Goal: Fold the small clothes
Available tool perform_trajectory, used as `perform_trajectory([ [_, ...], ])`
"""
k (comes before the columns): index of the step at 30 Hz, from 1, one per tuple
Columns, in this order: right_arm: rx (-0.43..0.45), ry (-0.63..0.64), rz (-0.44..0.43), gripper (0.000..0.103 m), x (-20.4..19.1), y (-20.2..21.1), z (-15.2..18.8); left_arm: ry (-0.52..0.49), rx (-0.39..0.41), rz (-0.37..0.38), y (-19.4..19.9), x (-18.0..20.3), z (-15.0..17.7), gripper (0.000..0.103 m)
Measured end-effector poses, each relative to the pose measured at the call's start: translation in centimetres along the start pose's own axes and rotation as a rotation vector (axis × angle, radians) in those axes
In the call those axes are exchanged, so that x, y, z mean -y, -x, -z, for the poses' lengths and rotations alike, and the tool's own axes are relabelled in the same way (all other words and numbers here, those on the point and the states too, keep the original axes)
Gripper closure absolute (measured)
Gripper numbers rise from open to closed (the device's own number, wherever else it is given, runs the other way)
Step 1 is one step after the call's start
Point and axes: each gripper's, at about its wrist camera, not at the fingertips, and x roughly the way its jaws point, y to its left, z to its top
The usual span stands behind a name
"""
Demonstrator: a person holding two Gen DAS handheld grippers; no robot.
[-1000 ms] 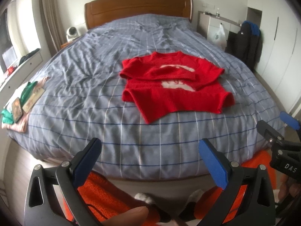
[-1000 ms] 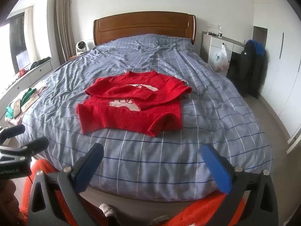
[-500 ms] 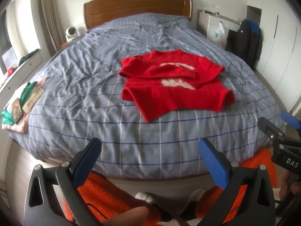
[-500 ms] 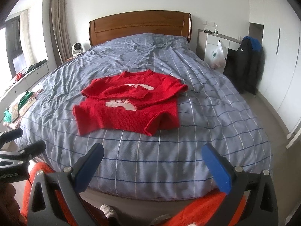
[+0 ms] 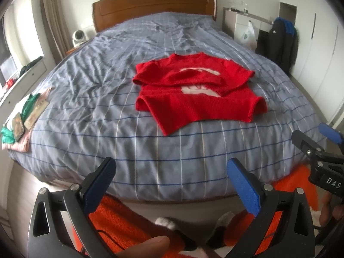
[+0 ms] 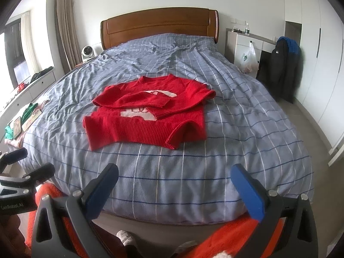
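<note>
A small red sweater (image 5: 197, 94) with a white pattern lies on the blue checked bed (image 5: 107, 107), both sleeves folded across its chest. It also shows in the right wrist view (image 6: 148, 116). My left gripper (image 5: 171, 182) is open and empty, held off the foot of the bed. My right gripper (image 6: 175, 185) is open and empty, also off the foot of the bed. Each gripper shows at the edge of the other's view: the right one (image 5: 318, 148), the left one (image 6: 19, 167).
A pile of clothes and small items (image 5: 19, 120) lies at the bed's left edge. A wooden headboard (image 5: 154, 8) stands at the far end. A dark jacket (image 5: 279, 43) hangs at the right by a white cabinet (image 5: 240, 25). An orange rug (image 5: 120, 225) lies below.
Both grippers have drawn back a little and risen; the sweater sits slightly farther off in both views. The sweater itself has not moved.
</note>
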Motion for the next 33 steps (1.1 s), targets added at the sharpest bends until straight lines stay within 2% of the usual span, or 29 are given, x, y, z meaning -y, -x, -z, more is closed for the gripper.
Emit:
perform_trajectory([
  [33, -0.008, -0.009, -0.003, 0.000, -0.24, -0.26, 0.38, -0.011, -0.017, 0.009, -0.13, 0.34, 0.42, 0.000],
])
